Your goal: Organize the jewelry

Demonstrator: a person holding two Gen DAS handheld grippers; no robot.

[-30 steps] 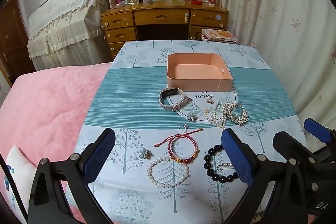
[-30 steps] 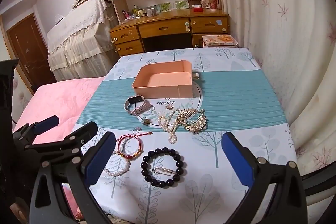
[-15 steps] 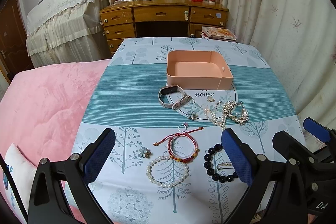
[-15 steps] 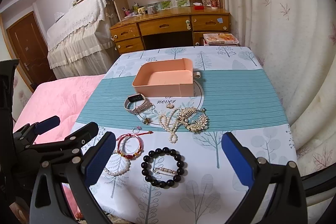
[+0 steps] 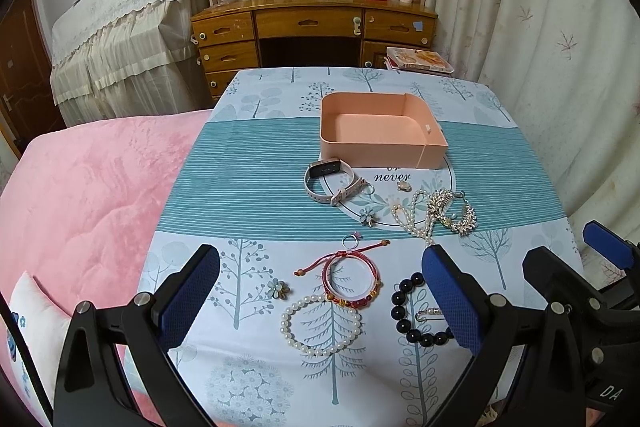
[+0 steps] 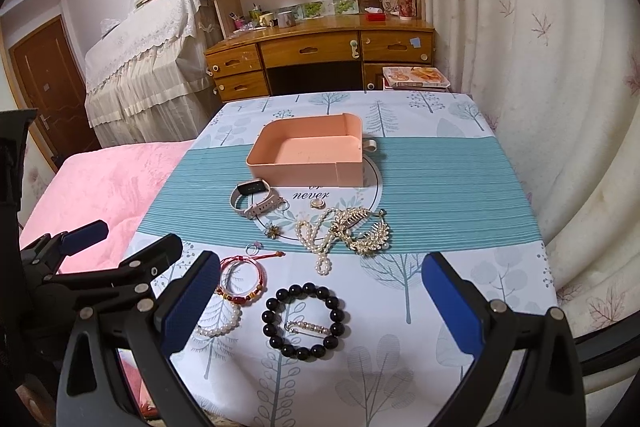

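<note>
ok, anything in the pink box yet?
No, the pink box is empty; the jewelry, like the black bracelet, lies on the tablecloth.

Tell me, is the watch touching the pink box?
Apart. In the right wrist view, a strip of teal striped cloth shows between the watch and the near wall of the pink box; the left wrist view agrees.
</note>
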